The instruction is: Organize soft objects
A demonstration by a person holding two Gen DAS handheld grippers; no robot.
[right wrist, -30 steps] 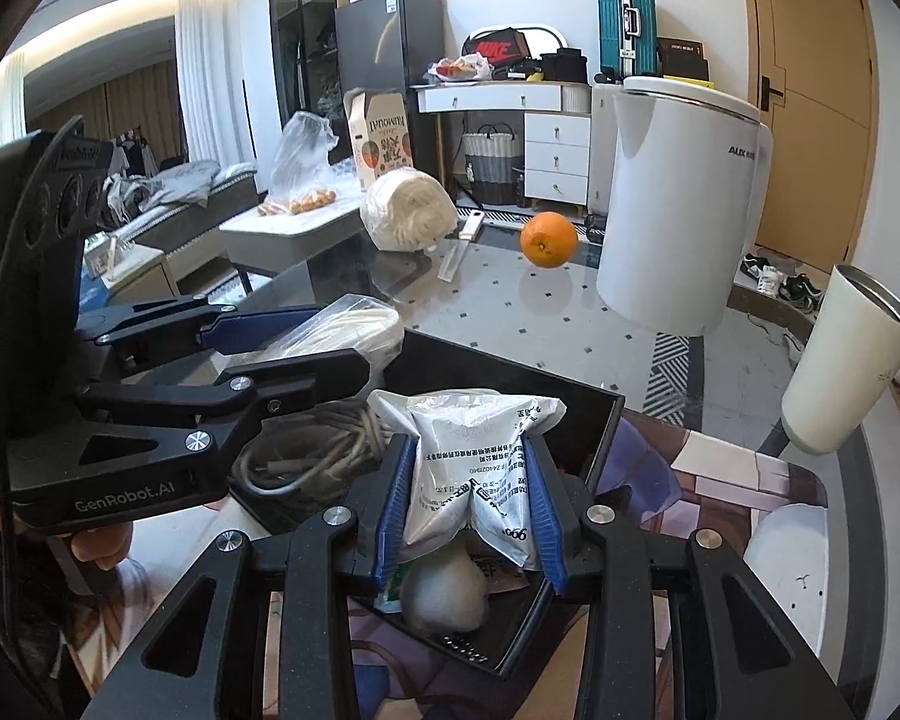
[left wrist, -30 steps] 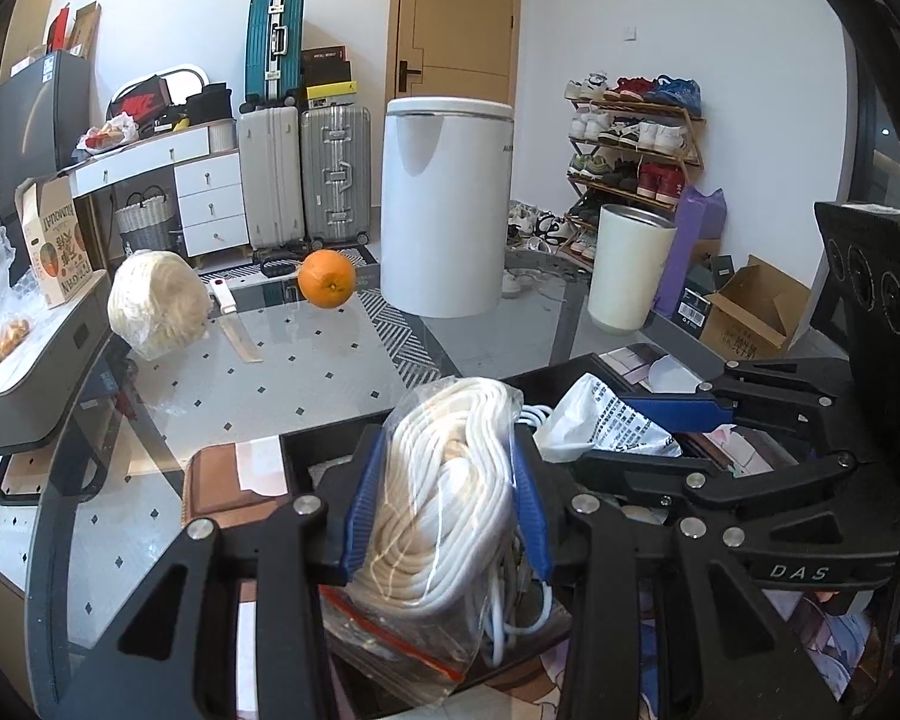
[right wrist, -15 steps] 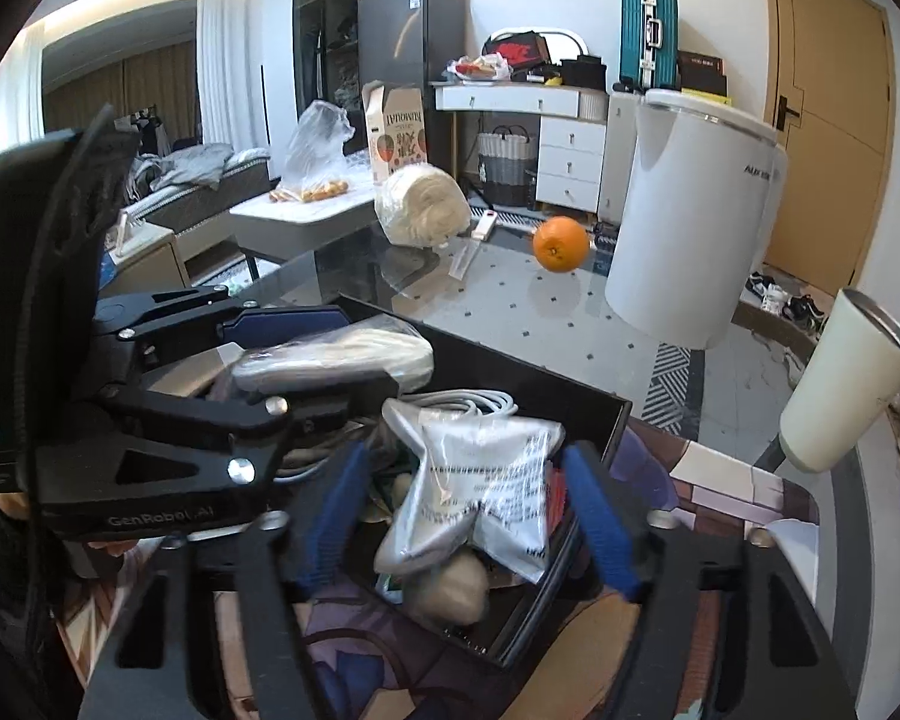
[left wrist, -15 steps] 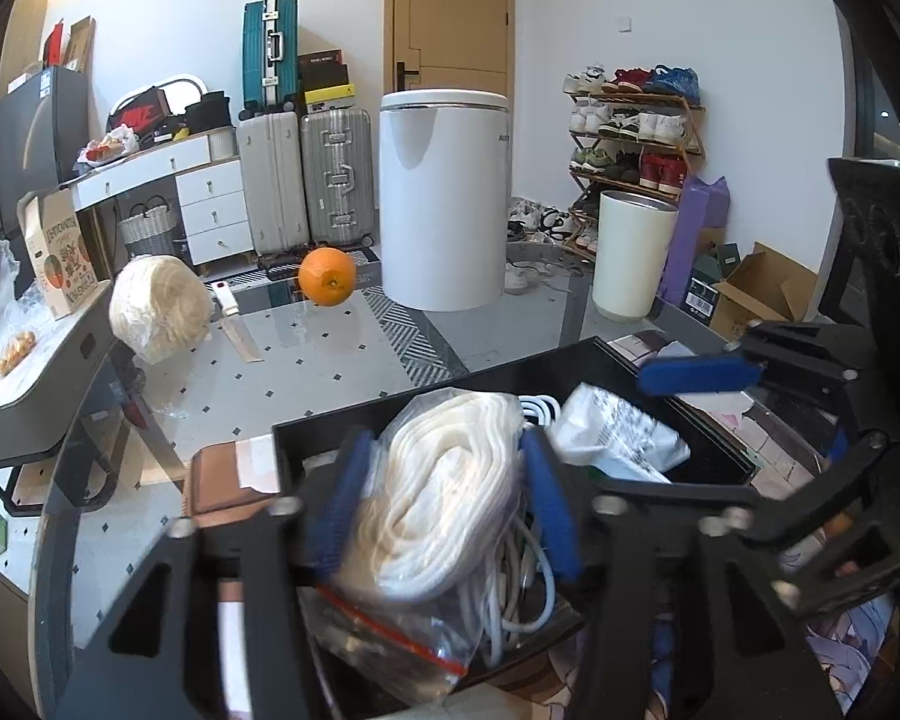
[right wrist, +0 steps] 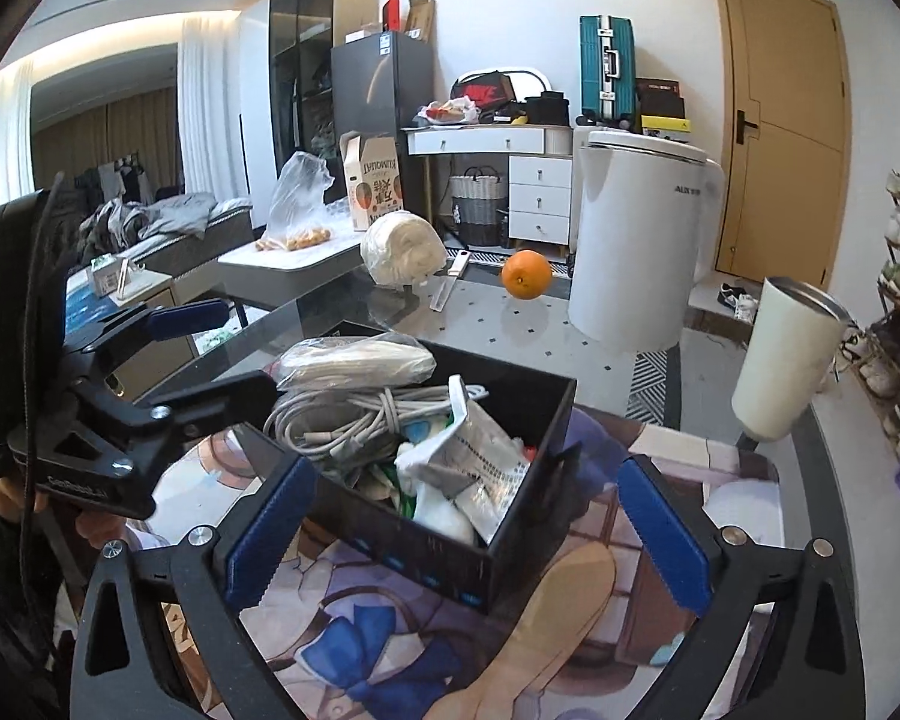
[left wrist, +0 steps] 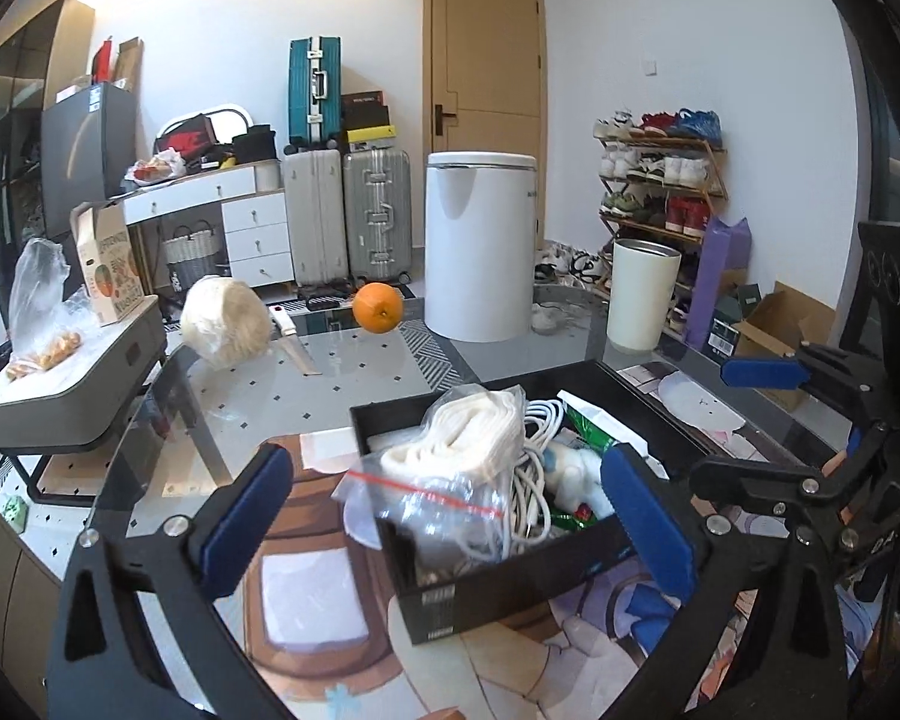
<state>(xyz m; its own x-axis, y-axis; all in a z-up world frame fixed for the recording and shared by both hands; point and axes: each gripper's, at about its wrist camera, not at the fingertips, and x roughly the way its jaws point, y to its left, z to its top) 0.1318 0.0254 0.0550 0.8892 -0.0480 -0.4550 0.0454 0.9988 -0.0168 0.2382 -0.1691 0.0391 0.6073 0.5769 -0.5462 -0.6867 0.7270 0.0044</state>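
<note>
- Jaws of your left gripper (left wrist: pixel 450 516) and right gripper (right wrist: pixel 468 516) have just opened wide, gripping nothing.
- Bagged rope (left wrist: pixel 468 444) and white packet (right wrist: pixel 486 456) rest mid-frame in the black box (right wrist: pixel 528 438).

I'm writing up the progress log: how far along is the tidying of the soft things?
Done: bagged rope and white packet lie in the black box. In hand: nothing; left gripper and right gripper just opened, empty. Left: the cream bundle on the table.
</note>
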